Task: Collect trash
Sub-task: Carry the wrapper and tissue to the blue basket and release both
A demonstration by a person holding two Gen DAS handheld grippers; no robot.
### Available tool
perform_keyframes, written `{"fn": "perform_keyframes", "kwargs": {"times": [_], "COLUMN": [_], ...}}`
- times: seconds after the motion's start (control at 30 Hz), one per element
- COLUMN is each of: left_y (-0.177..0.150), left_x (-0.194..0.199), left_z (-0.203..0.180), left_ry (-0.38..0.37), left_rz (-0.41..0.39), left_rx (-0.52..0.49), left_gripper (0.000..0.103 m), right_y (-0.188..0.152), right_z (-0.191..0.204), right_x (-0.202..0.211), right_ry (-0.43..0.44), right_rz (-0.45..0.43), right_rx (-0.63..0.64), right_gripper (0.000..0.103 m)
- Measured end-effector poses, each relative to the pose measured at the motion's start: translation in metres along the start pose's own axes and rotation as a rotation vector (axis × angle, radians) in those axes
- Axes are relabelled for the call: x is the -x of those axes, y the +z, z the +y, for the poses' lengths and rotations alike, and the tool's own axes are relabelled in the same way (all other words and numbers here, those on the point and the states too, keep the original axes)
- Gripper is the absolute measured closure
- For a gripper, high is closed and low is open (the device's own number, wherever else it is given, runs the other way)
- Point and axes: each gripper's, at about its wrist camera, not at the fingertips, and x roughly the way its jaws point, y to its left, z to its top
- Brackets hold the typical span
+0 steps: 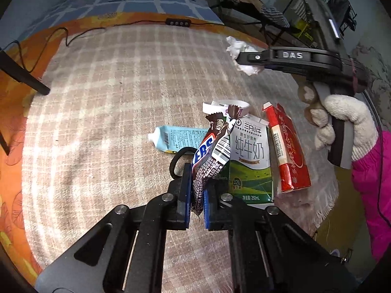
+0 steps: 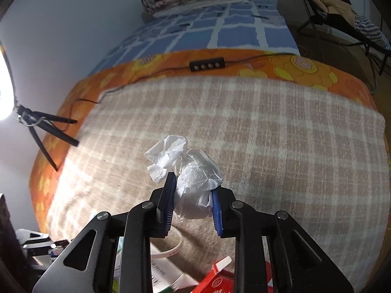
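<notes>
My left gripper [image 1: 196,195] is shut on a brown Snickers wrapper [image 1: 210,153] and holds it upright above the plaid blanket [image 1: 122,97]. Behind it lie a green-and-white milk carton [image 1: 251,161], a red cigarette box [image 1: 288,149], a light blue tube [image 1: 178,138], a white paper ring [image 1: 224,105] and a black hair tie [image 1: 178,163]. My right gripper [image 2: 193,195] is shut on a crumpled white tissue [image 2: 188,168], held above the blanket. It also shows in the left wrist view [image 1: 244,58], at upper right, with the tissue [image 1: 237,47].
A black cable with an inline controller [image 1: 178,22] runs along the orange flowered sheet [image 1: 14,78]. A tripod leg [image 1: 24,78] rests on the left. In the right wrist view the red box [image 2: 217,278] and the carton [image 2: 168,276] lie below the gripper. A chair [image 2: 342,19] stands at far right.
</notes>
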Motion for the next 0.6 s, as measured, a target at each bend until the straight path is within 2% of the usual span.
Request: {"fn": "perform_keyframes", "kwargs": {"times": [0.33, 0.6], "left_y": [-0.022, -0.063], "left_x": [0.048, 0.086], "left_z": [-0.005, -0.017], "left_ry": [0.005, 0.03], "left_rz": [-0.044, -0.059], "left_rx": [0.014, 0.006], "left_gripper": [0.098, 0.098], "right_y": [-0.021, -0.074], "right_z": [0.03, 0.06], "right_x": [0.057, 0.103], "right_ry": [0.083, 0.144], "right_rz": [-0.065, -0.082], "right_rx": [0.046, 0.095], "right_gripper": [0.079, 0.079]}}
